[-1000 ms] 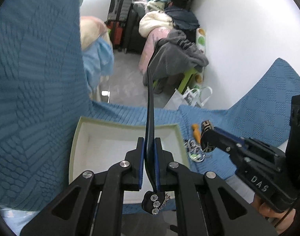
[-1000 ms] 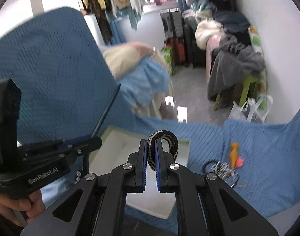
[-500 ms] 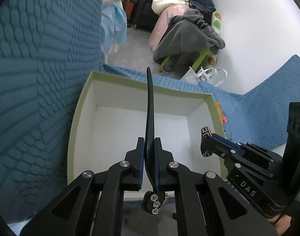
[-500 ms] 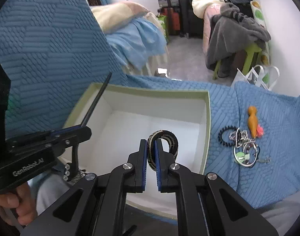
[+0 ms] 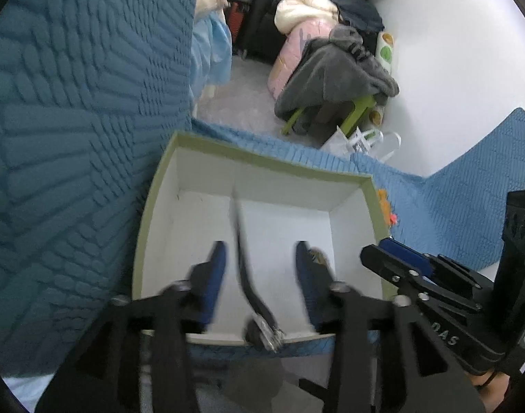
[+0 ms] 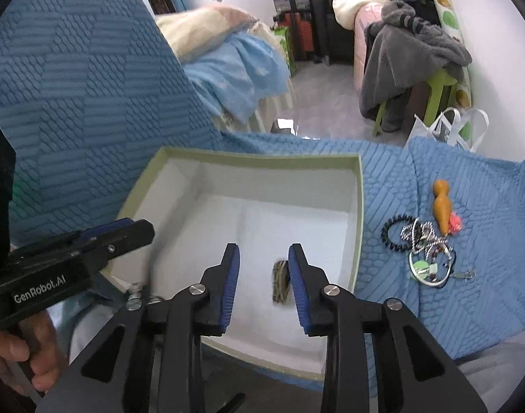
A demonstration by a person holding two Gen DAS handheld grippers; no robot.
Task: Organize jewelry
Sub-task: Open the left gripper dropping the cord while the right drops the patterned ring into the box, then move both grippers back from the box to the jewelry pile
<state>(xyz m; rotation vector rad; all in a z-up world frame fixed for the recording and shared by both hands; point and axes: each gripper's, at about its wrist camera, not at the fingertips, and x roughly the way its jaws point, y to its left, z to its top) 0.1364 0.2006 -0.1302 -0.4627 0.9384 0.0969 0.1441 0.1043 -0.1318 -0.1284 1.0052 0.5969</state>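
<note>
A green-rimmed box [image 5: 262, 162] [image 6: 259, 155] with a white inside sits on the blue quilt. My left gripper [image 5: 260, 270] hangs over it, jaws opening. A black strap [image 5: 242, 254] with a studded end is blurred between the pads, and neither pad presses on it. My right gripper [image 6: 264, 275] is over the same box, jaws opening too. A braided tan-and-black bracelet [image 6: 279, 284] is blurred just inside the right pad, loose over the box floor. Each view shows the other gripper: the right gripper [image 5: 393, 261] and the left gripper [image 6: 125, 237].
On the quilt right of the box lies a tangle of jewelry [image 6: 426, 254], a black bead bracelet [image 6: 393, 234] and an orange wooden piece [image 6: 441, 206]. A hand [image 6: 21, 354] holds the left gripper. Clothes, a green stool and suitcases stand on the floor beyond.
Both grippers came down over the box, then both opened. The black strap slipped free of the left pads and the braided bracelet dropped out of the right pads.
</note>
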